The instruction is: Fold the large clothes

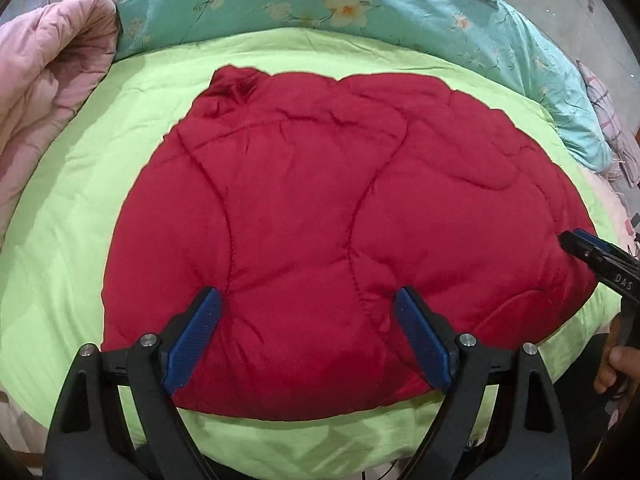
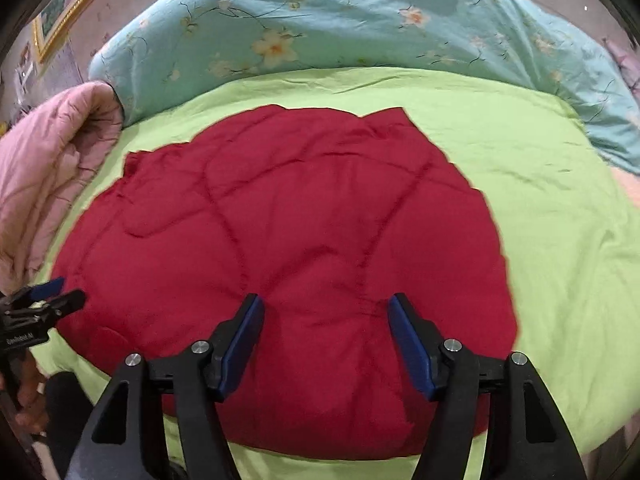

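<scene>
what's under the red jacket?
The red quilted jacket lies flat on a lime-green sheet, which shows all around it. Whatever sits directly beneath the jacket is covered; nothing bulges through to suggest another item.

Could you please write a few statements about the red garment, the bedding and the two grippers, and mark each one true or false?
1. The red quilted garment lies on a light green sheet. True.
2. The left gripper has its jaws clamped on the garment's edge. False: its jaws stand open above the fabric, gripping nothing.
3. A turquoise floral quilt lies beyond the green sheet. True.
4. The bunched blanket beside the sheet is dark blue. False: it is pink.
5. The right gripper is open and holds nothing. True.
</scene>
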Tool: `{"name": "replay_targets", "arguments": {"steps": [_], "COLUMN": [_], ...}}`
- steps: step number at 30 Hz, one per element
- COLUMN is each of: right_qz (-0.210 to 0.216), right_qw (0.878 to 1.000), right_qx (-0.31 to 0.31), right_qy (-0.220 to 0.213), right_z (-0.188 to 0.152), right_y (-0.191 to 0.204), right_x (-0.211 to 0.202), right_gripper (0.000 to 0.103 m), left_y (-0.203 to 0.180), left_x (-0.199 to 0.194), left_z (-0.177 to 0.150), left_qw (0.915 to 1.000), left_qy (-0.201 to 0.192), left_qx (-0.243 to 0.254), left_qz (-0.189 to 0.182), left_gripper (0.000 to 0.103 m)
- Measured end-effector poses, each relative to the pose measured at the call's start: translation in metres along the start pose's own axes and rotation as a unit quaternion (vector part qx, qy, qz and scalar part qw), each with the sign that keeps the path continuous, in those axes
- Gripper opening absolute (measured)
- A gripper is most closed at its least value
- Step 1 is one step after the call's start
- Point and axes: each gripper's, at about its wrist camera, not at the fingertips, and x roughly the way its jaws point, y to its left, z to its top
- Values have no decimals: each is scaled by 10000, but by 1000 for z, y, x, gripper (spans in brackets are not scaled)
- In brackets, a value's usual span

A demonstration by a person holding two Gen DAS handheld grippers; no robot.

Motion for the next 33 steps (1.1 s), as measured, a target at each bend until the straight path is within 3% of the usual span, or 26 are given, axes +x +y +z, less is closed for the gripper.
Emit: {"name": "replay_targets", "arguments": {"steps": [8, 16, 20, 33], "right_qz": [385, 229, 92, 249], "right_qw": [9983, 9987, 9991, 9995], "right_qx": [429, 463, 393, -59], "right_qy": [-51, -53, -88, -160], "right_z": [-14, -17, -15, -44], "right_y": [-23, -18, -7, 21], "right_x": [6, 3, -14, -62], "right_gripper": [66, 66, 68, 68], "left_y": [1, -3, -1, -10], "left_x": [7, 11, 0, -34], "left_z": [-3, 0, -1, -18], "left_qw": [9999, 9998, 9998, 9998], "left_qy": [108, 136, 97, 78], "left_qx": [-96, -75, -102, -23], "left_qz": [-33, 117, 133, 204], "left_gripper": [92, 95, 95, 95]}}
